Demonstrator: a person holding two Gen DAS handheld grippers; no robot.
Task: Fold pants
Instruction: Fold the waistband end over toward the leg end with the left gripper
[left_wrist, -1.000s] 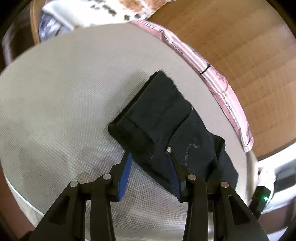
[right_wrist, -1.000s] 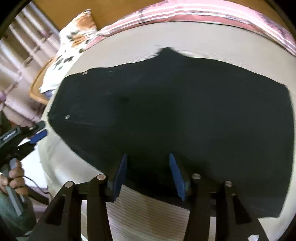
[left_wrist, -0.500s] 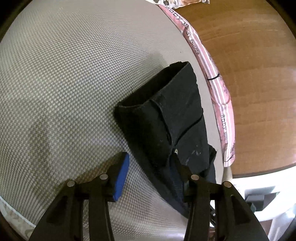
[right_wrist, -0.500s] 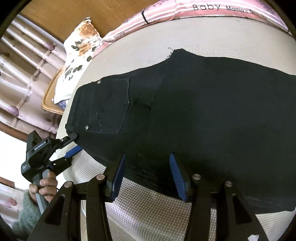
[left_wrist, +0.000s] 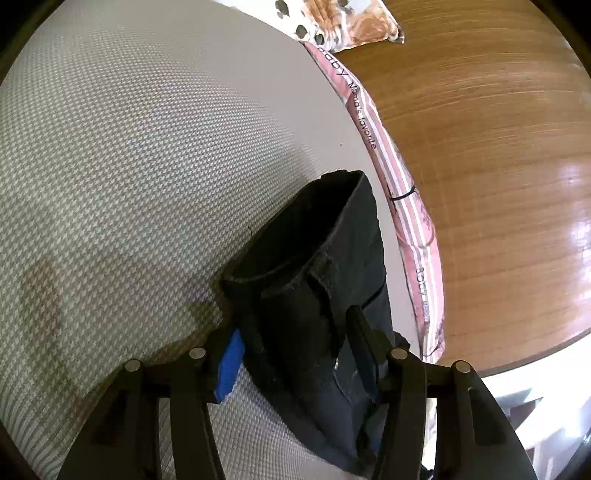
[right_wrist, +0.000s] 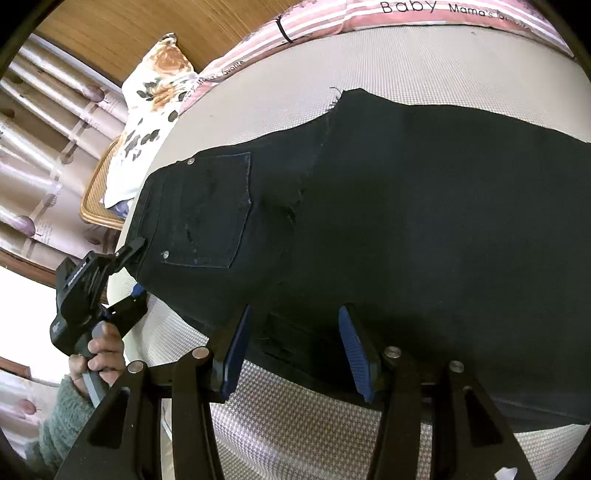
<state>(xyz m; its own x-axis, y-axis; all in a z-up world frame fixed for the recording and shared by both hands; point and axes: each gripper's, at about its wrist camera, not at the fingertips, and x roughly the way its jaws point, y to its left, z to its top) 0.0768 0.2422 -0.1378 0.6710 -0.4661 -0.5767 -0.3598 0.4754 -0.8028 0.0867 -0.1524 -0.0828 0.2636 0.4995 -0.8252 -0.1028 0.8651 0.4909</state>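
Black pants (right_wrist: 406, 206) lie flat on a beige woven mattress (right_wrist: 295, 435), waistband to the left and back pocket (right_wrist: 210, 210) facing up. My left gripper (left_wrist: 299, 354) is open, its fingers standing either side of the waistband corner (left_wrist: 295, 295), which stands up between them; it also shows in the right wrist view (right_wrist: 129, 273) at the waistband, held by a hand. My right gripper (right_wrist: 295, 350) is open, its blue pads straddling the near edge of the pants.
A pink striped blanket (right_wrist: 424, 14) runs along the far edge of the mattress. A flowered pillow (right_wrist: 155, 88) lies at the back left over a wicker chair (right_wrist: 99, 199). Wood floor (left_wrist: 498, 166) lies beyond the mattress edge.
My left gripper has moved forward onto the waistband corner, which now sits between its fingers. My right gripper has stayed at the near edge while the view has steadied.
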